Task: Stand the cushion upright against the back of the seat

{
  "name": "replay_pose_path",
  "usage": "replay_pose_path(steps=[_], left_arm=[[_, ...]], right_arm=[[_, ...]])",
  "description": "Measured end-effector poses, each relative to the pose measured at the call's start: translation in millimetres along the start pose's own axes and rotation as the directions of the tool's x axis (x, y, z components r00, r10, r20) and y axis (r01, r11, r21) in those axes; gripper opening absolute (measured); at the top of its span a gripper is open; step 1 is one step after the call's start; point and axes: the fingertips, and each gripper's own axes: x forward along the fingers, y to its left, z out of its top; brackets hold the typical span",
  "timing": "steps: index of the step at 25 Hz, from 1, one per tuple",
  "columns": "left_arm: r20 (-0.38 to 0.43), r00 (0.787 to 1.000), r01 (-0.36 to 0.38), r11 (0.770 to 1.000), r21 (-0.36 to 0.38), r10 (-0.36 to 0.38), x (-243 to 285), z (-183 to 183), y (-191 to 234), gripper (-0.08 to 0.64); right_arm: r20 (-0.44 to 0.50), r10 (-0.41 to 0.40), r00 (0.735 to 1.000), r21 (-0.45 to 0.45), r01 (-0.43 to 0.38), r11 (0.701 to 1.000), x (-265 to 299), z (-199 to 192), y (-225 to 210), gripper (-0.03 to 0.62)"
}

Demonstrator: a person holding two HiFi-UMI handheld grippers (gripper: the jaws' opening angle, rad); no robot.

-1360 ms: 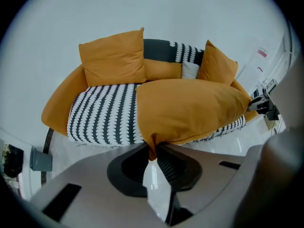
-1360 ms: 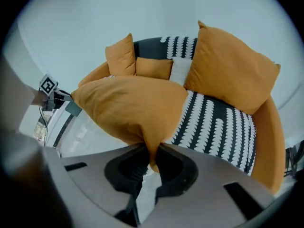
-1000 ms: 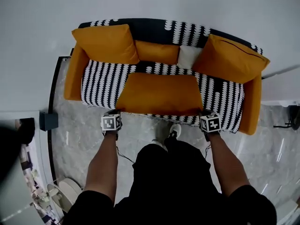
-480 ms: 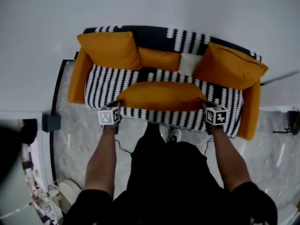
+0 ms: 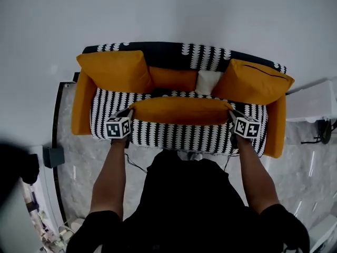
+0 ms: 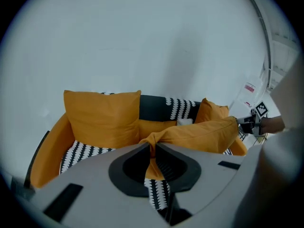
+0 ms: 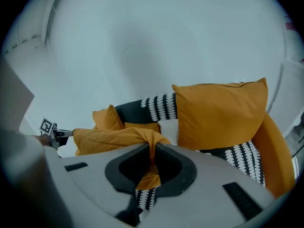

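Head view: the long orange cushion [image 5: 181, 110] hangs crosswise over the striped seat [image 5: 174, 137] of the sofa, lifted clear of it as far as this view shows, with its long axis running left to right, parallel to the backrest [image 5: 168, 49]. The left gripper [image 5: 128, 114] has 1 end and the right gripper [image 5: 231, 115] the other, so both are equally near. The backrest lies beyond the cushion, straight ahead of both grippers. 2 big orange pillows [image 5: 113, 70] already lean there at the sides, with a small orange pillow [image 5: 174, 79] and a white pillow [image 5: 208, 81] between them.

Left gripper view: the jaws are pressed together on a bunched corner of the cushion [image 6: 204, 134], the cloth puckered where it enters the gap. The body of the cushion runs off to the right toward the other gripper [image 6: 250, 123], and the backrest [image 6: 154, 107] sits ahead, past it.

Right gripper view: these jaws likewise pinch the opposite corner, fabric gathered between them. The cushion [image 7: 109, 139] stretches left toward the other gripper [image 7: 53, 133]; the backrest [image 7: 142, 109] is ahead.

The coming move looks to be a push forward by both hands together, with the top edge kept high so the cushion lands standing in the middle gap.
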Motion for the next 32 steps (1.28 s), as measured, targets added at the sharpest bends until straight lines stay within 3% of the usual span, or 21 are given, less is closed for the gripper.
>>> replay_pose_path(steps=[7,14,32], left_arm=[[-0.027,0.997,0.075,0.997,-0.009,-0.075,44.9,44.4,27.4,0.046],[-0.053,0.984,0.173,0.983,0.068,-0.17,81.2,80.0,40.7,0.046],[-0.048,0.991,0.123,0.992,0.037,-0.121,168.3,158.8,53.7,0.048]], right_arm=[[0.015,-0.094,0.995,0.051,0.093,0.994,21.2,32.8,2.5,0.055],[0.031,-0.205,0.978,0.095,0.201,0.975,41.3,67.7,-2.5,0.055],[-0.047,-0.285,0.957,0.117,0.289,0.95,126.2,134.2,-49.1,0.057]])
